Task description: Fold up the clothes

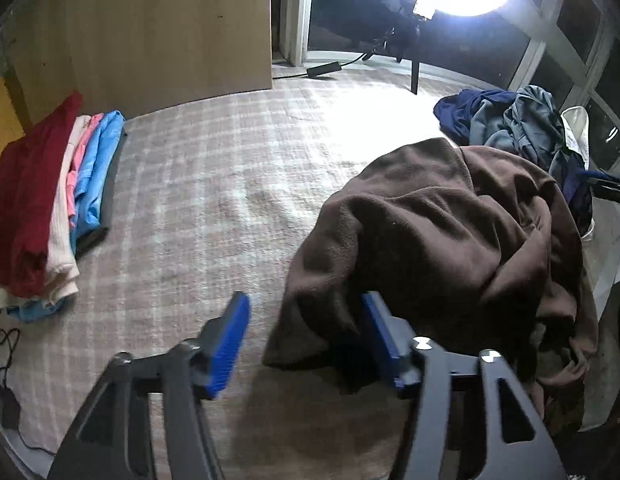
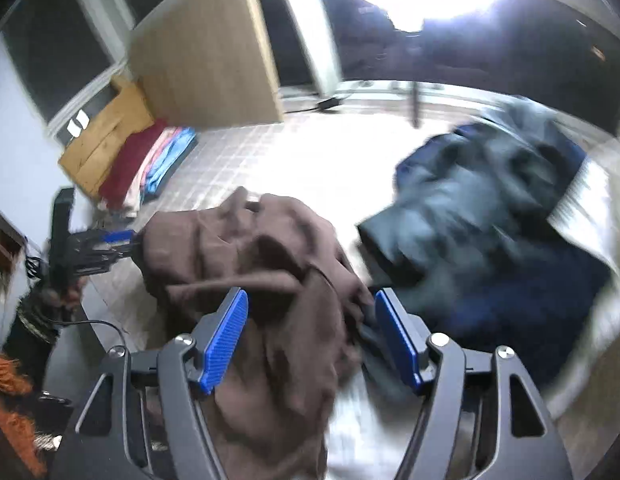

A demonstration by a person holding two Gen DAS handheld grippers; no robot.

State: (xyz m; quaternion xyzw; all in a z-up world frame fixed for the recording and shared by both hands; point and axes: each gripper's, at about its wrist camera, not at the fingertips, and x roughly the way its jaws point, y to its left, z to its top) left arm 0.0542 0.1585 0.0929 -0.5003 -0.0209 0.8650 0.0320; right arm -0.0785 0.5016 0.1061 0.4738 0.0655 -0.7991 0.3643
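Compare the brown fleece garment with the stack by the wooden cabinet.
The brown fleece garment is one crumpled heap; the stack is several pieces folded flat. The garment is a single dark brown; the stack shows red, cream, pink and blue layers. Both rest on the checked rug.

We see our right gripper (image 2: 310, 336) with its blue pads spread wide over a crumpled brown garment (image 2: 262, 280). At the left, our left gripper (image 2: 122, 242) meets the garment's edge. A blurred pile of dark clothes (image 2: 489, 232) lies to the right, and folded clothes (image 2: 150, 164) sit far back.
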